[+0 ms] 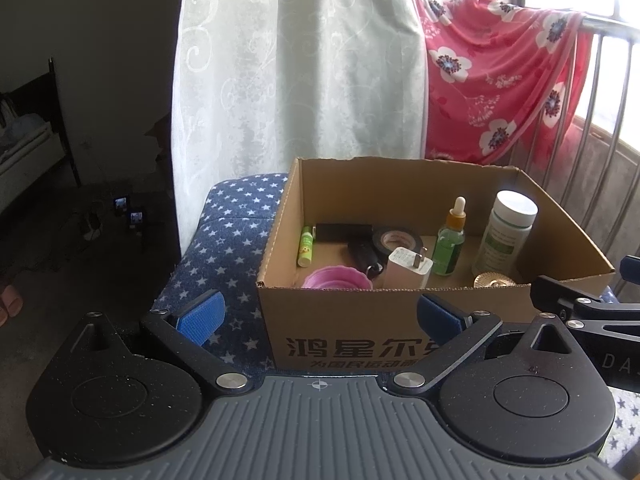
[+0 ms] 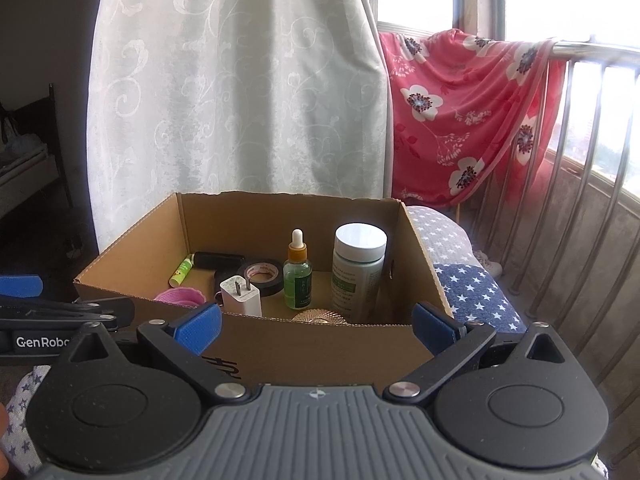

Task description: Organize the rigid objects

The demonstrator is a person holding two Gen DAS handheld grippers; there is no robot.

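Observation:
An open cardboard box [image 1: 360, 320] [image 2: 320, 348] stands on a star-patterned blue cushion [image 1: 224, 240]. Inside stand a white-capped pill bottle [image 1: 505, 236] [image 2: 358, 270] and a green dropper bottle [image 1: 451, 240] [image 2: 298, 278]. A white charger plug [image 1: 408, 270] [image 2: 241, 294], a black tape roll [image 1: 398, 240] [image 2: 262, 274], a pink cup [image 1: 336, 278] [image 2: 180, 296], a green tube [image 1: 306, 246] [image 2: 182, 270] and a gold disc [image 1: 494, 280] [image 2: 318, 316] lie there too. My left gripper [image 1: 320, 314] and right gripper [image 2: 316, 326] are open and empty, just before the box's near wall.
A pale curtain [image 1: 296, 68] hangs behind the box. A red floral cloth [image 1: 500, 76] drapes over a metal railing [image 2: 592, 184] at the right. Dark floor with small devices [image 1: 128, 210] lies to the left. The right gripper's body shows at the left wrist view's right edge [image 1: 588, 312].

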